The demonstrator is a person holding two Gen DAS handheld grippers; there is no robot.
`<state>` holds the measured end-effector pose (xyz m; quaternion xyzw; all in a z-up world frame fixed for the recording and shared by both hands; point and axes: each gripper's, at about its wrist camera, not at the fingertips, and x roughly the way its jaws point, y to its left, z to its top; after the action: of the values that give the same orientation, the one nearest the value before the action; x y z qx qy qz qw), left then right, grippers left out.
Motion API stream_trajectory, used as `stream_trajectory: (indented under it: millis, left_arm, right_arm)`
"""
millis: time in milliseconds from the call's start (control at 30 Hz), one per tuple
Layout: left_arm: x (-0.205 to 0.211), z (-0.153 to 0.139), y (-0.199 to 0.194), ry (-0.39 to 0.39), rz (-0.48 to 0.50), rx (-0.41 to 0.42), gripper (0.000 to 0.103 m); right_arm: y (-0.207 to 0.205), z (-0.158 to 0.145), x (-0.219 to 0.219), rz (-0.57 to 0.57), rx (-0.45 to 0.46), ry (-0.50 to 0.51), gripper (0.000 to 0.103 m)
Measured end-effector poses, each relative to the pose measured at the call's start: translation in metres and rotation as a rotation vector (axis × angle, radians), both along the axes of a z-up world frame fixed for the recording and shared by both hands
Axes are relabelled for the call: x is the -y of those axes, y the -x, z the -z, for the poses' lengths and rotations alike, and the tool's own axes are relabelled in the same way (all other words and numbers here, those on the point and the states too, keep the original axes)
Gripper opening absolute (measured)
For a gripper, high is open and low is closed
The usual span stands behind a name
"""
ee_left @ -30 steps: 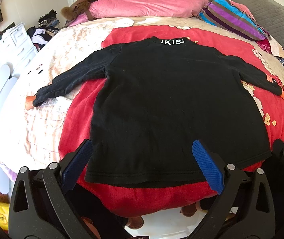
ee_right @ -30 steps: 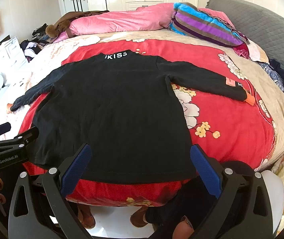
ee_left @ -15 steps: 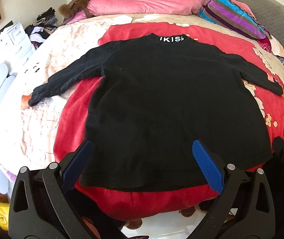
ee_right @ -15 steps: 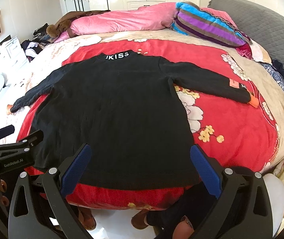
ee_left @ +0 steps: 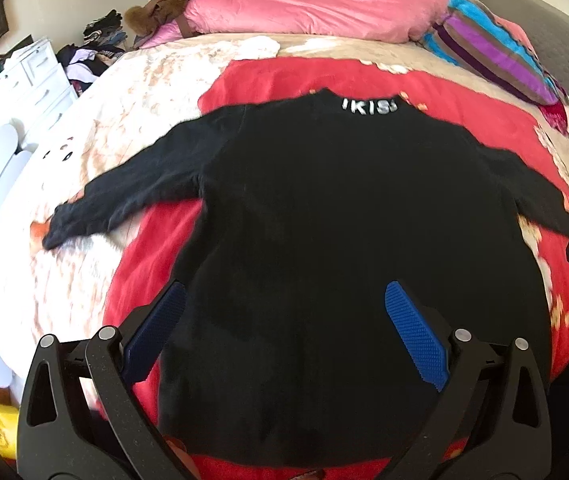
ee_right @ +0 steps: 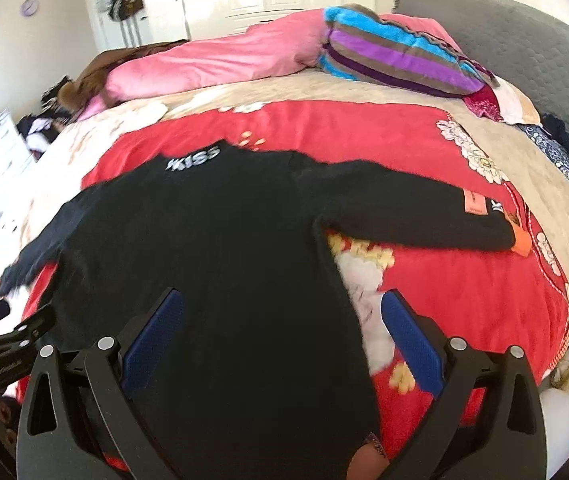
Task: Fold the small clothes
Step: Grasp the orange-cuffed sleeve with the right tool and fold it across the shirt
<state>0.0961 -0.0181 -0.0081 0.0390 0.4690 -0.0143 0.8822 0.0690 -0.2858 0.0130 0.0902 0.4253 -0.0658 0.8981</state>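
A bed is carrying a red blanket, with a black sweater lying spread on that blanket.

Garment: my black long-sleeved top, white "KISS" lettering at the collar.
Pose: flat, both sleeves spread wide.
Place: on the red blanket, hem nearest me.

Black sweater lies flat between spread fingers.

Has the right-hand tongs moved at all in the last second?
Yes. The right tongs have pushed forward over the black sweater: its hem has slid beneath them, while the pink quilt looms nearer.
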Motion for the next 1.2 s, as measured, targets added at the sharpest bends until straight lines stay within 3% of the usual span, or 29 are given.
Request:
stream_trajectory:
  millis: [367, 733, 900, 1200]
  left_arm:
    - [0.023, 0.012, -0.068, -0.015, -0.024, 0.000, 0.094]
    - [0.053, 0.028, -0.128, -0.006, -0.018, -0.013, 0.094]
    - [0.072, 0.034, -0.151, 0.005, -0.001, -0.016, 0.094]
    - [0.100, 0.065, -0.169, -0.004, 0.043, -0.055, 0.094]
  right_arm:
    - [-0.061, 0.018, 0.064, 0.167, 0.004, -0.038, 0.099]
    - [-0.096, 0.033, 0.158, 0.428, -0.011, -0.051, 0.099]
    - [-0.094, 0.038, 0.202, 0.552, -0.007, -0.041, 0.099]
    - [-0.047, 0.064, 0.289, 0.799, -0.067, 0.011, 0.099]
